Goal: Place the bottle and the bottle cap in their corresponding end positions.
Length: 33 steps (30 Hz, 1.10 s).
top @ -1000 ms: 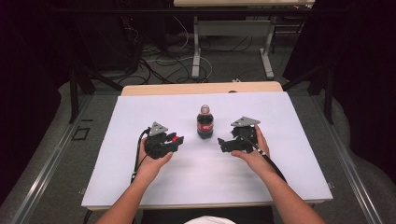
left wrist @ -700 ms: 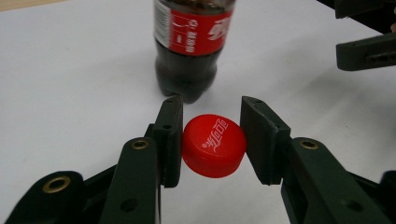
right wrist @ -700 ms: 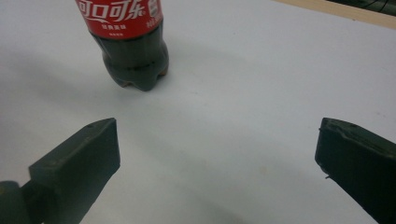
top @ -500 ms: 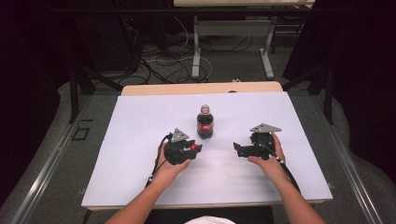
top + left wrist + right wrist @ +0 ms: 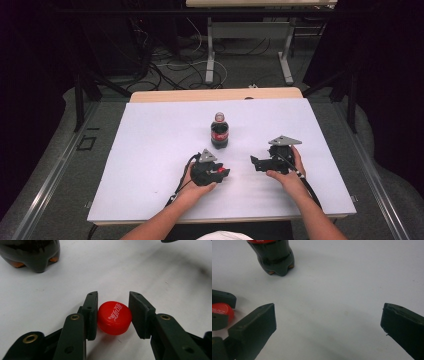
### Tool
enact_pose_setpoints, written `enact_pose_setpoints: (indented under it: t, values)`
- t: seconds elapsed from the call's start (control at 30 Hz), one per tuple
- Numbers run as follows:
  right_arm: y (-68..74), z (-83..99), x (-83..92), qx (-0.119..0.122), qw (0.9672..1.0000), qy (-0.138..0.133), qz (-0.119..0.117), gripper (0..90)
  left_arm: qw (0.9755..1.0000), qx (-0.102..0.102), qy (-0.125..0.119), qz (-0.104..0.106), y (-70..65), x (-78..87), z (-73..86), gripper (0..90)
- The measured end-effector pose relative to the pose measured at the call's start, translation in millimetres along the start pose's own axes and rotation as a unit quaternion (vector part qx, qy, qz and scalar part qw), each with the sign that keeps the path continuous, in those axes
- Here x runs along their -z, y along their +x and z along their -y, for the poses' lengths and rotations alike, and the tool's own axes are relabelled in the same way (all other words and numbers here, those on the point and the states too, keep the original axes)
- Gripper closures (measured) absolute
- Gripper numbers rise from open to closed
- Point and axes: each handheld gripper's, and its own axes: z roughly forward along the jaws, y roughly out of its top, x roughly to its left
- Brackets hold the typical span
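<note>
Cap [image 5: 114, 317] off, in left tool [image 5: 113, 315], bottle [image 5: 219, 131] open

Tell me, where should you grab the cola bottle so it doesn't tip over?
Grip the cola bottle around its middle, at the red label, coming level from the person's side with the open right tool. It stands upright and round with free table around it, and the label band looks straight-sided, unlike the narrow neck.

Bright, even light falls on the white table [image 5: 150, 150]; the room around it is dark. Soft shadows beside the bottle [image 5: 274, 257]; the near jaws look perhaps slightly blurred.
</note>
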Motion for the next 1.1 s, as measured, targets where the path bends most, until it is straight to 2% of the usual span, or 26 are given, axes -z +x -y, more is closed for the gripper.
enact_pose_setpoints:
  t: [0.23,0.33,0.43,0.5,0.53,0.77,1.0,1.1]
  values:
    - [0.2,-0.3,0.5,-0.001,1.0,-0.005,-0.005,0.3,1.0,0.001,0.0,-0.002,-0.2,-0.3,0.2,61.0]
    - [-0.6,-0.3,0.7,0.001,1.0,-0.007,-0.004,0.4,0.9999,0.01,0.001,0.0,0.2,-0.5,0.5,60.8]
    - [-0.8,-0.3,0.9,-0.002,1.0,-0.005,-0.006,0.5,0.9999,0.007,0.006,-0.012,0.3,0.0,0.0,60.5]
    - [-0.6,-1.0,2.1,-0.009,0.9999,-0.005,-0.009,0.6,0.9999,0.011,0.005,-0.012,-0.8,-0.8,0.1,59.7]
    - [-1.6,-1.3,2.3,-0.004,0.9999,-0.008,-0.01,0.7,0.9998,0.005,0.007,-0.015,-0.1,-0.9,-0.3,58.1]
    - [-0.2,-1.5,3.3,-0.011,0.9998,-0.008,-0.012,0.7,0.9997,0.005,0.009,-0.022,0.4,0.1,-0.7,48.4]
    - [-1.6,-1.0,3.2,-0.007,0.9999,-0.009,-0.007,0.7,0.9995,0.028,0.007,-0.016,6.2,11.8,-5.8,37.8]
    - [-2.4,-0.4,2.7,-0.006,0.9999,-0.009,-0.006,0.7,0.9992,0.025,0.004,-0.03,14.2,21.6,-9.7,31.3]
